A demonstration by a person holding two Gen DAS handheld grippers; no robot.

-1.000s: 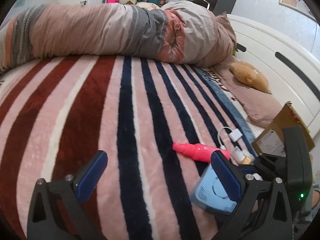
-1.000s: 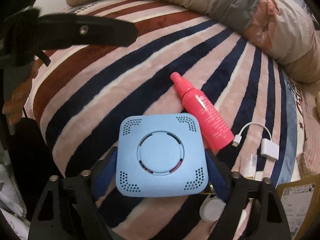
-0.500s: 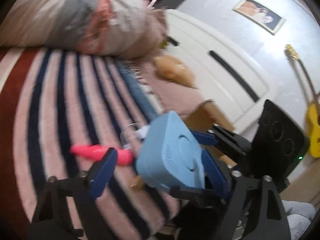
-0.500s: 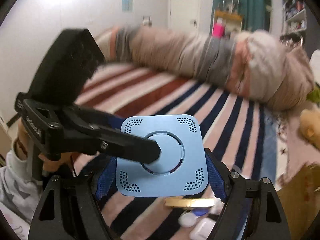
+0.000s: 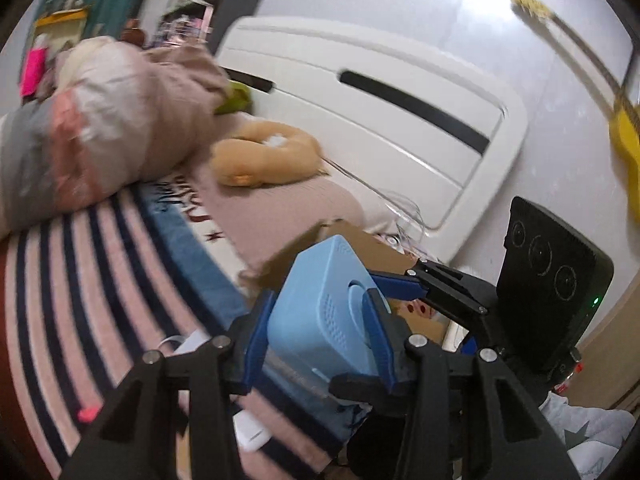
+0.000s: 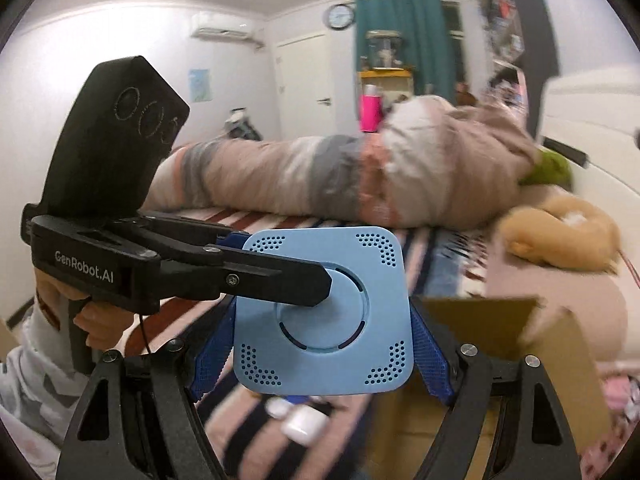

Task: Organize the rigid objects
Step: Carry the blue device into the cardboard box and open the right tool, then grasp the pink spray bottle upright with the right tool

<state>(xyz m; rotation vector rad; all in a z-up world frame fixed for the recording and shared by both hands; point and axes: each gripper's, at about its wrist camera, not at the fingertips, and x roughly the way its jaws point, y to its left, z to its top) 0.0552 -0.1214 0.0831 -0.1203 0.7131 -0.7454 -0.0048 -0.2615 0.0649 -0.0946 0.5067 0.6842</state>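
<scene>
A light blue square device (image 6: pixel 324 316) with a round centre and dotted corners is held in the air above the striped bed. My right gripper (image 6: pixel 320 344) is shut on its left and right edges. My left gripper (image 5: pixel 316 340) is shut on its flat faces; in the right wrist view one black left finger (image 6: pixel 276 280) lies across the device's front. The device also shows in the left wrist view (image 5: pixel 320 320), edge-on between the blue pads. An open cardboard box (image 6: pixel 500 344) sits just behind and to the right of the device.
Small white items (image 6: pixel 296 420) and a white cable adapter (image 5: pixel 188 344) lie on the striped blanket (image 5: pixel 100 280). A rolled duvet (image 6: pixel 320 184) and a tan plush toy (image 5: pixel 264 156) lie further back. The white headboard (image 5: pixel 380 120) stands behind.
The right gripper lifted the blue device off the blanket. The left gripper swung right and closed on the device's faces. Both now hold it near the cardboard box.
</scene>
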